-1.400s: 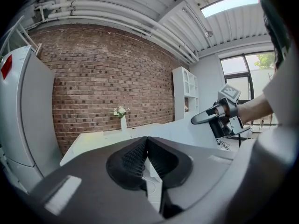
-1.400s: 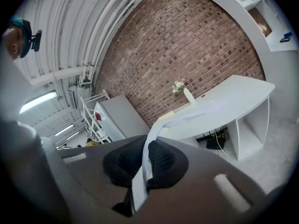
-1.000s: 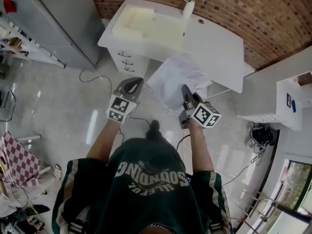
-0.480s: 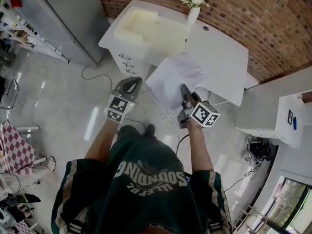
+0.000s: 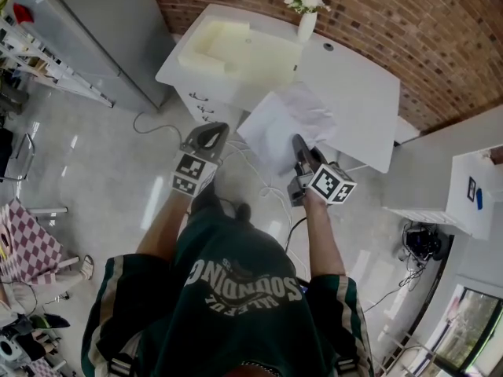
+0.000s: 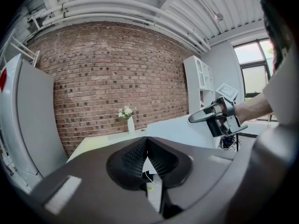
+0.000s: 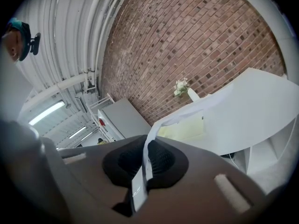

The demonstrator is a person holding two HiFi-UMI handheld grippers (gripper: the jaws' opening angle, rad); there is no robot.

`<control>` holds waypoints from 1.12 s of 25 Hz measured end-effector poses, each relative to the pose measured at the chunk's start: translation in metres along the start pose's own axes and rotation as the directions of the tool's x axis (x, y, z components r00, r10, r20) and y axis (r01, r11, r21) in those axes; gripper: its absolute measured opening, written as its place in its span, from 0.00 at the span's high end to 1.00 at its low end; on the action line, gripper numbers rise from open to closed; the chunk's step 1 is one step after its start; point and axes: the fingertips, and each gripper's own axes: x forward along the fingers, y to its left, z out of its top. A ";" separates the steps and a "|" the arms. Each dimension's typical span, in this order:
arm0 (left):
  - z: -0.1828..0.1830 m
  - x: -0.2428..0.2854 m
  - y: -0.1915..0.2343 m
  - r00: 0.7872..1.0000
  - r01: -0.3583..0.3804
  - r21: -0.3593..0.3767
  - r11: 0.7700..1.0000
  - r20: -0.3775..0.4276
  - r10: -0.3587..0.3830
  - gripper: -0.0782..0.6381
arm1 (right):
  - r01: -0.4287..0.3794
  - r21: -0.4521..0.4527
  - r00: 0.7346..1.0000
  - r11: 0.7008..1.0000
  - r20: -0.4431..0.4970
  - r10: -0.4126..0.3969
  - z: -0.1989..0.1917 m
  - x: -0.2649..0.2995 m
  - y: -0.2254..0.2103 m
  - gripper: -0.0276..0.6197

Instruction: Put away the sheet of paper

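The sheet of paper [image 5: 281, 122] sits at the centre of the head view, creased and slightly crumpled. It is held up by its lower edge in front of the near edge of a white desk [image 5: 357, 93]. The right gripper [image 5: 299, 143] has its fingers clamped on that edge. In its own view the paper runs as a thin white strip between the two dark pads, then curls away toward the upper right.

The left gripper [image 5: 214, 133], left of centre and well apart from the paper, has its fingers together with nothing between them.

On the desk, in the upper part of the frame, lie a pale cream tray [image 5: 236, 45] and, just right of it, a white vase [image 5: 306, 23] of flowers. Beyond them stands a brick wall [image 5: 409, 18]. A grey cabinet [image 5: 94, 30] fills the upper left. A cable [image 5: 151, 121] loops over the pale floor [image 5: 102, 171] beneath it.
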 end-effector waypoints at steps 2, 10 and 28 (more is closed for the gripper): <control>-0.001 0.003 0.000 1.000 0.006 -0.006 1.000 -0.005 -0.006 0.88 | 0.003 -0.007 1.000 1.000 0.005 -0.003 0.002 0.002 -0.001 0.95; -0.002 0.031 0.015 0.999 0.032 -0.029 0.999 0.011 -0.032 0.88 | 0.028 0.002 1.000 1.000 -0.010 -0.028 0.006 0.024 -0.012 0.96; -0.013 0.122 0.159 0.998 0.056 -0.068 0.996 -0.017 -0.057 0.88 | 0.071 0.003 0.997 0.997 -0.040 -0.071 0.054 0.179 -0.030 0.95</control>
